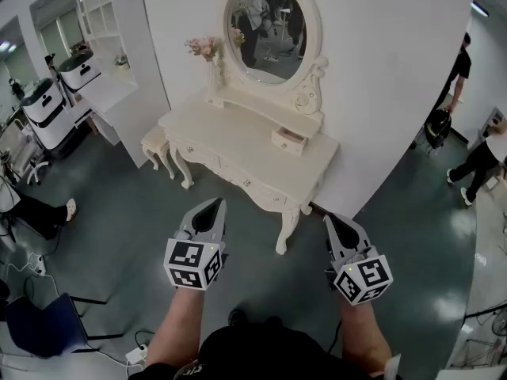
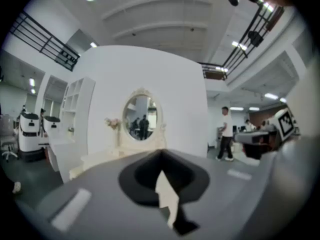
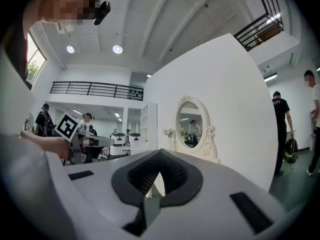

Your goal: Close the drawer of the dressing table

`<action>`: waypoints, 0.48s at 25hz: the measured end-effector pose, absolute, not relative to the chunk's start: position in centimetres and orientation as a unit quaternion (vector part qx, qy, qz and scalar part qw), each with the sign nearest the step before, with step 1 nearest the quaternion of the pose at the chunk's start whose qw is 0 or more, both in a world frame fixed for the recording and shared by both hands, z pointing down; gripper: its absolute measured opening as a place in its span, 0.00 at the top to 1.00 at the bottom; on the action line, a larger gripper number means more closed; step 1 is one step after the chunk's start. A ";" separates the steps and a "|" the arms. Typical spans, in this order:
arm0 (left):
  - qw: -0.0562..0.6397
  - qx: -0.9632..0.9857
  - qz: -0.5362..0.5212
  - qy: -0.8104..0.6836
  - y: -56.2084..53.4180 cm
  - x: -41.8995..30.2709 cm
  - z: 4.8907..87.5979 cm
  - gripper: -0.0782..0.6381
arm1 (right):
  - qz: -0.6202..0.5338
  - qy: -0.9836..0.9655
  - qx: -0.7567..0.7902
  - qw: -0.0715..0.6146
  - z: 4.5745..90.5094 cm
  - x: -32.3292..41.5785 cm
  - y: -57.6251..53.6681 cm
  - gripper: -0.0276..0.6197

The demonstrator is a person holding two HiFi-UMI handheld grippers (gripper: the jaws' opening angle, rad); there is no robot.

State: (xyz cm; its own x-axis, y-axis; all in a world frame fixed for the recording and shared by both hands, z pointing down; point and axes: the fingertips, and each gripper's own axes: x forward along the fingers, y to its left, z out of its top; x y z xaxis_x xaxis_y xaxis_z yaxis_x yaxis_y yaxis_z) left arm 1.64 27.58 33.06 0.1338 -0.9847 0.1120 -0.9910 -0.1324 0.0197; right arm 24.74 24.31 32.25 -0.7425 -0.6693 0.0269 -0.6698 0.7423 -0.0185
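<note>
Approach step: the left gripper (image 1: 215, 204) and right gripper (image 1: 330, 219) are closed and empty, well short of the dressing table (image 1: 226, 142). Its open small drawer (image 1: 287, 142), at twelve o'clock, needs pushing in.

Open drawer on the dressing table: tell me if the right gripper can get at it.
Probably yes, after stepping closer: only bare floor separates the shut right gripper from the dressing table, and nothing blocks the drawer.

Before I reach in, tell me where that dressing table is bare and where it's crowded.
Bare: the wide tabletop, from its front edge back to the shelf under the oval mirror, left of the pulled-out small drawer. Crowded: the shelf's left end with the flowers, and the stool by the left legs.
</note>
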 end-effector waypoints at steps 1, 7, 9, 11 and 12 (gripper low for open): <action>0.044 0.752 0.036 -0.657 27.6 1.6 33.0 0.88 | 0.013 -0.933 0.358 0.009 32.2 24.7 24.3 0.97; 0.043 0.752 0.039 -0.657 27.9 1.9 33.0 0.88 | 0.016 -0.935 0.355 0.008 32.2 24.8 24.5 0.97; 0.044 0.751 0.040 -0.657 28.0 2.1 33.1 0.88 | 0.018 -0.935 0.354 0.008 32.4 24.9 24.6 0.97; 0.046 0.751 0.041 -0.657 28.1 2.4 33.2 0.88 | 0.021 -0.935 0.353 0.008 32.4 25.1 24.7 0.97; 0.046 0.751 0.042 -0.657 28.2 2.6 33.2 0.88 | 0.023 -0.935 0.353 0.009 32.5 25.3 24.8 0.97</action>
